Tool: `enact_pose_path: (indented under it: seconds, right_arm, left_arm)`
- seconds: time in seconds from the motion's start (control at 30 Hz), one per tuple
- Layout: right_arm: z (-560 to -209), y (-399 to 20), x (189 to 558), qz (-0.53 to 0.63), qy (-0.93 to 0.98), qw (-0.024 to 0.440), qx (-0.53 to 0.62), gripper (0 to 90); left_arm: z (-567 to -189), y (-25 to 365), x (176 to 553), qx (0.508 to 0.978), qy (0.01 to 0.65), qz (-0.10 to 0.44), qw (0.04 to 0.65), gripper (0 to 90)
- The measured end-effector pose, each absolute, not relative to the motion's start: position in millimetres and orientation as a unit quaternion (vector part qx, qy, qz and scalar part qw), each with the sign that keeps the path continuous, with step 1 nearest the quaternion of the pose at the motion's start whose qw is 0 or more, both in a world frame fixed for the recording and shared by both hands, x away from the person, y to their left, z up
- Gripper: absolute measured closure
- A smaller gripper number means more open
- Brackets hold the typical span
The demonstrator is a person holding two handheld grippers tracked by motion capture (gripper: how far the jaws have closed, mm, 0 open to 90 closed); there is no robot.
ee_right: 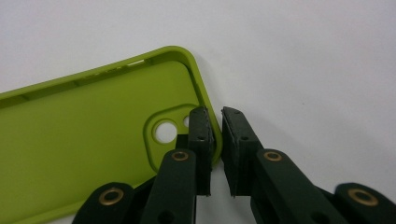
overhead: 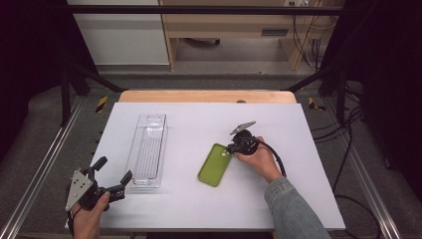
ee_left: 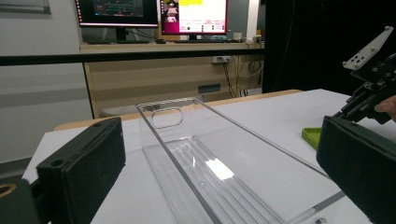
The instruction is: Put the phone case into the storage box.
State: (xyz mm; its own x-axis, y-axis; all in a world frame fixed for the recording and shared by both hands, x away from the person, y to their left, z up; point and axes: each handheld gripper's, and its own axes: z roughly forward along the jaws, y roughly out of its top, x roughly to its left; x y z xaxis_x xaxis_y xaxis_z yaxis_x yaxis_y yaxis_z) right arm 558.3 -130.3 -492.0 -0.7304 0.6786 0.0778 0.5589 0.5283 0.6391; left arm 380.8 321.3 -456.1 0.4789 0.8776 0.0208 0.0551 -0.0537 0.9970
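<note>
Phone case (overhead: 215, 164), green and lying open side up, sat right of middle on the white bench (overhead: 298, 199), its camera cut-out toward the right gripper. Going left to right: the left gripper (overhead: 113, 174) rested at the bench's near left corner, jaws wide apart and holding nothing, aimed along the clear tray (overhead: 147, 149) just beyond it, probably waiting to steady the tray. The tray lay lengthwise, empty, well apart from the case. The right gripper (ee_right: 217, 135) straddled the case's side wall beside the cut-out, one jaw inside and one outside, nearly shut on that rim, a pinch that looked meant for lifting it.
</note>
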Motion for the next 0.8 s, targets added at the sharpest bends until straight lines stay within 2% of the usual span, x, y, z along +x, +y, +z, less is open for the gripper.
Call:
enact_pose_path:
  seconds: [0.37,0.8]
  right_arm:
    - [-491,-135,558,0.337,0.867,0.066,0.360,84.7]
    - [-475,-132,548,0.345,0.871,0.109,0.333,85.3]
  left_arm:
    - [-456,321,380,0.634,0.368,0.353,0.582,0.7]
    - [-456,321,380,0.633,0.369,0.353,0.582,0.8]
